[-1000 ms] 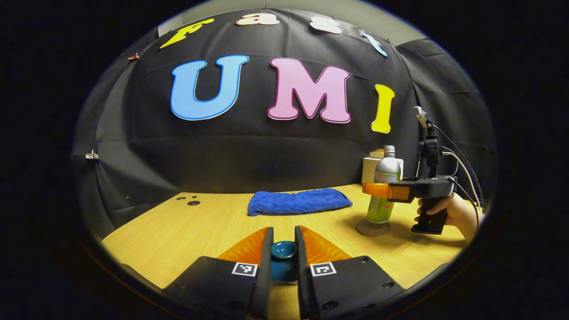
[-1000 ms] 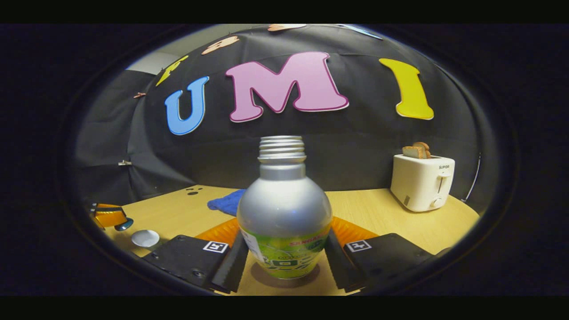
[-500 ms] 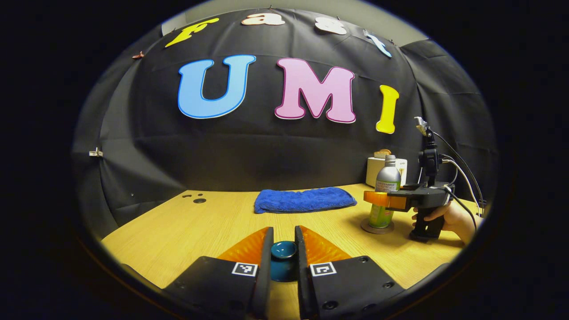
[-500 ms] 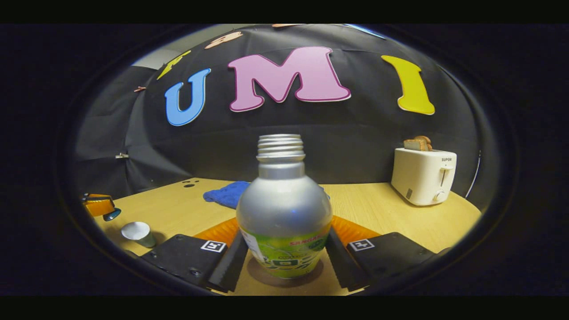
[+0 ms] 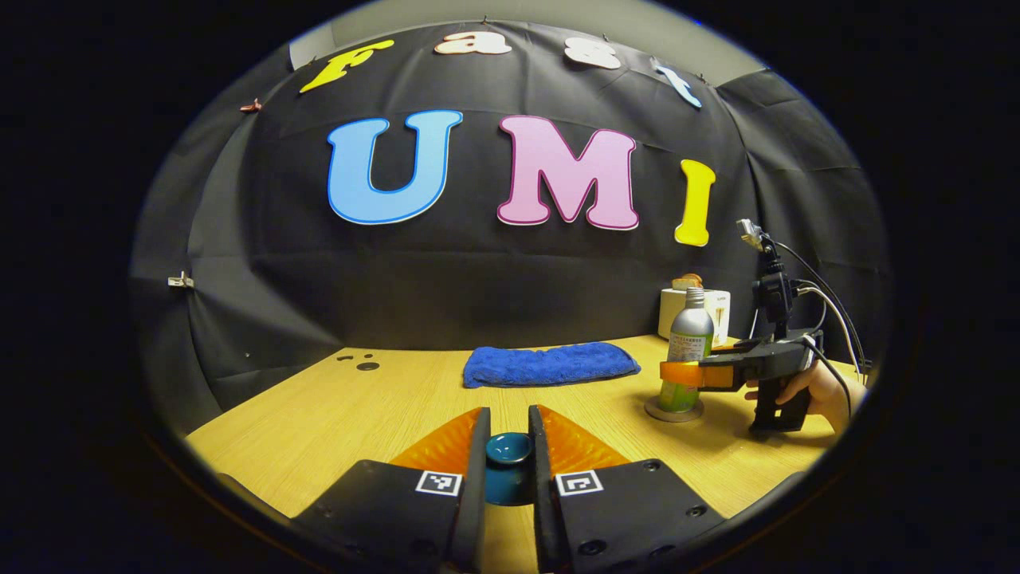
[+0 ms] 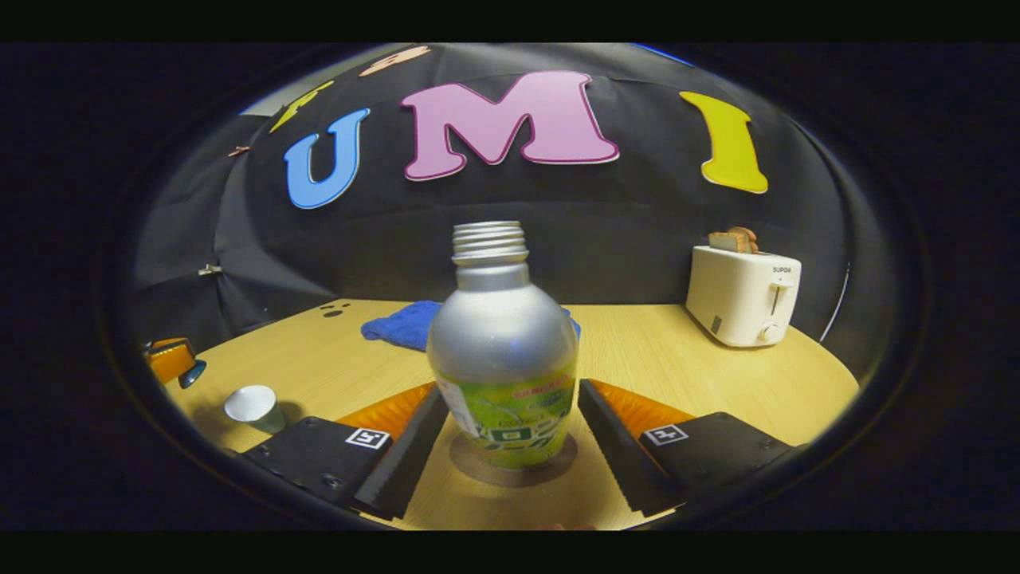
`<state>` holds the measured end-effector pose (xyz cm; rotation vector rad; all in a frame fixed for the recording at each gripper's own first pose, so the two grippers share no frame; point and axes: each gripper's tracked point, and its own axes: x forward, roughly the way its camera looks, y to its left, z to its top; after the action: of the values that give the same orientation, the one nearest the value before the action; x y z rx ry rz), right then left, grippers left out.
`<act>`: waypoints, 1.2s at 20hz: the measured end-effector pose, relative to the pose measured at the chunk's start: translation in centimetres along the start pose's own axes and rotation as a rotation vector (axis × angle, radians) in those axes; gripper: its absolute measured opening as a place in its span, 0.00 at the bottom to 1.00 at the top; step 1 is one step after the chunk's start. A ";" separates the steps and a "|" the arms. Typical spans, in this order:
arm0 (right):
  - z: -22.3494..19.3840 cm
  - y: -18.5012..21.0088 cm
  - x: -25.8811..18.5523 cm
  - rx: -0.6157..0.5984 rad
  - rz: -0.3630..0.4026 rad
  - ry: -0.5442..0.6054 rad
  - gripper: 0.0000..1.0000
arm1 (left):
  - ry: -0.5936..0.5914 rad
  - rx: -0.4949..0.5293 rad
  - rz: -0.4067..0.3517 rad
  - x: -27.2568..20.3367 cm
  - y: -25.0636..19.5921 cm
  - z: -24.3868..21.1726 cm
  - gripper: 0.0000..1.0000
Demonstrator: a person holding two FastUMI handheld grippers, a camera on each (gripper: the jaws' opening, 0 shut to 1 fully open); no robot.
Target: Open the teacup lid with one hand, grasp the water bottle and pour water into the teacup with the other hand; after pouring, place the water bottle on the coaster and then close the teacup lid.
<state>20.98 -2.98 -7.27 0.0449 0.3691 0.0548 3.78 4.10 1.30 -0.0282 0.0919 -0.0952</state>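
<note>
Silver metal water bottle with green label (image 6: 502, 351), uncapped, standing upright on the round brown coaster (image 6: 514, 470) on the light wooden surface (image 6: 685, 383); seen too in the left gripper view (image 5: 687, 351), on the coaster (image 5: 673, 410) toward the right end of the surface. Half a second ago gripped on both sides by the right gripper (image 6: 510, 430); now released, fingers spread apart with a clear gap on each side of the label, nothing held. Placing step therefore judged done. Right gripper seen from the side in the left gripper view (image 5: 677, 373), held by a hand (image 5: 813, 391) and level with the bottle's lower body. Dark teal teacup lid (image 5: 508, 448) pinched by its knob between the closed fingers of the left gripper (image 5: 508, 454), held above the surface, as a second ago. Small open teacup with pale inside (image 6: 253, 406) standing at the left, well apart from the bottle, with the left gripper and lid (image 6: 191, 373) up beside it. Remaining, by judgement: lid carried over the cup and lowered onto its rim. Farther out, folded blue towel (image 5: 550, 363) along the back and white toaster holding bread slices (image 6: 743, 295) at the right.
</note>
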 end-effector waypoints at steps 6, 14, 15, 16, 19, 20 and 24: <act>-1.0 -0.3 -4.3 0.044 -0.008 -0.006 0.99 | -0.028 0.003 -0.009 -0.6 -0.7 1.0 0.29; 0.3 -0.7 -11.7 -0.154 -0.093 -0.107 0.99 | 0.040 0.001 -0.026 2.6 -1.6 -1.6 0.30; 0.3 -0.2 -12.2 -0.152 -0.083 -0.117 0.98 | 0.049 0.005 -0.024 3.1 -1.6 -1.9 0.30; 0.3 0.2 -12.7 -0.141 -0.073 -0.123 0.97 | 0.057 0.013 -0.029 3.6 -1.8 -2.2 0.30; -0.3 1.6 -13.5 -0.103 -0.034 -0.140 0.96 | 0.088 0.021 -0.052 5.2 -2.6 -3.2 0.30; -0.5 1.6 -13.6 -0.102 -0.034 -0.140 0.96 | 0.107 0.021 -0.059 5.5 -2.8 -3.7 0.30; -1.3 1.6 -13.7 -0.111 -0.039 -0.131 0.97 | 0.152 0.018 -0.068 6.3 -3.3 -5.2 0.30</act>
<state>7.65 -2.23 -3.42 -0.0680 0.2352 0.0330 9.19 0.06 -4.31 -0.0061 0.2417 -0.1664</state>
